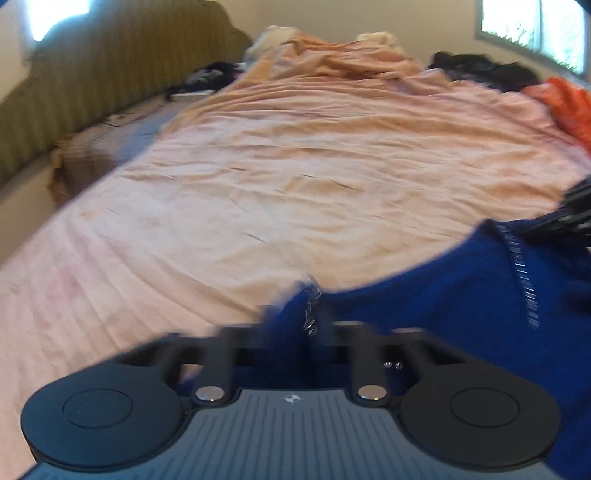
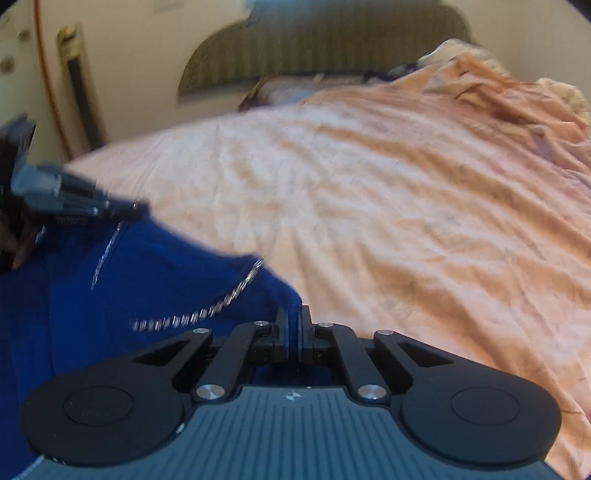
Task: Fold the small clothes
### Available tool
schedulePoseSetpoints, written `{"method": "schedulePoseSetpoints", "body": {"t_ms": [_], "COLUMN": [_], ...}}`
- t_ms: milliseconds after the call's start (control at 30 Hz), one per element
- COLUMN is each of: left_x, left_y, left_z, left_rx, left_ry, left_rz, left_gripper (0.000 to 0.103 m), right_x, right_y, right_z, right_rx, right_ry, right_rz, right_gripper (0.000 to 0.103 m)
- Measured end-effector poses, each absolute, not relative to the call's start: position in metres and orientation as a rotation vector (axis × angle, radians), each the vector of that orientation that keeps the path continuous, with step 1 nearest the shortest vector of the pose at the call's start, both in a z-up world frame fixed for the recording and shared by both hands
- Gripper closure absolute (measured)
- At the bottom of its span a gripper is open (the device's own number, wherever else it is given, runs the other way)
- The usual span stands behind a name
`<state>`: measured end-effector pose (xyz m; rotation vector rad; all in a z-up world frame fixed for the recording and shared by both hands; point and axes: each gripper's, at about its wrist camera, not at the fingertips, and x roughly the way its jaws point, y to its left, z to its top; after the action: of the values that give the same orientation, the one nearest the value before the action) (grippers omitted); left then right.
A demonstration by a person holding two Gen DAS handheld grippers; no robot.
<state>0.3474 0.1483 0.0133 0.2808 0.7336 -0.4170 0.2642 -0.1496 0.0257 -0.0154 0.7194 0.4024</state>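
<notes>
Though blur hides its fingertips, the left gripper (image 1: 295, 325) grips the blue garment (image 1: 461, 295); the right gripper (image 2: 293, 325) pinches its near edge above the bed (image 2: 406, 203).

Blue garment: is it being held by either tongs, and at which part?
Both. The left tongs and right tongs are each shut on the blue garment at its upper edge, near the silver trim, holding it up over the pink bedsheet.

A wrinkled pink sheet (image 1: 295, 166) is covering the bed, a ribbed olive headboard (image 1: 92, 81) is standing against the pale wall (image 2: 147, 48), and daylight is pouring through a window (image 1: 535, 26).
</notes>
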Motion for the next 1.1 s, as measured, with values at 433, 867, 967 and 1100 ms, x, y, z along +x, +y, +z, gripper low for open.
{"method": "schedulePoseSetpoints", "body": {"t_ms": [433,867,967,1100], "left_x": [0.299,0.193,0.156,0.062], "left_y": [0.15,0.152,0.176,0.21], "left_z": [0.045,0.013,0.04,0.052], "left_rx": [0.291,0.168,0.021,-0.161], "left_ry": [0.657,0.714,0.685,0.636], "left_rz": [-0.311,-0.421,-0.413,-0.463], "left_gripper": [0.022,0.013,0.013,0.011], "right_x": [0.19,0.083,0.03,-0.056], "right_y": [-0.151,-0.091,-0.104,-0.099], "right_z": [0.046,0.037,0.06,0.065], "right_rx": [0.16,-0.028,0.118,0.168], "right_ry": [0.638,0.707,0.664,0.666], "right_rz": [0.298,0.242,0.306,0.399], "right_gripper": [0.05,0.045,0.042,0.041]}}
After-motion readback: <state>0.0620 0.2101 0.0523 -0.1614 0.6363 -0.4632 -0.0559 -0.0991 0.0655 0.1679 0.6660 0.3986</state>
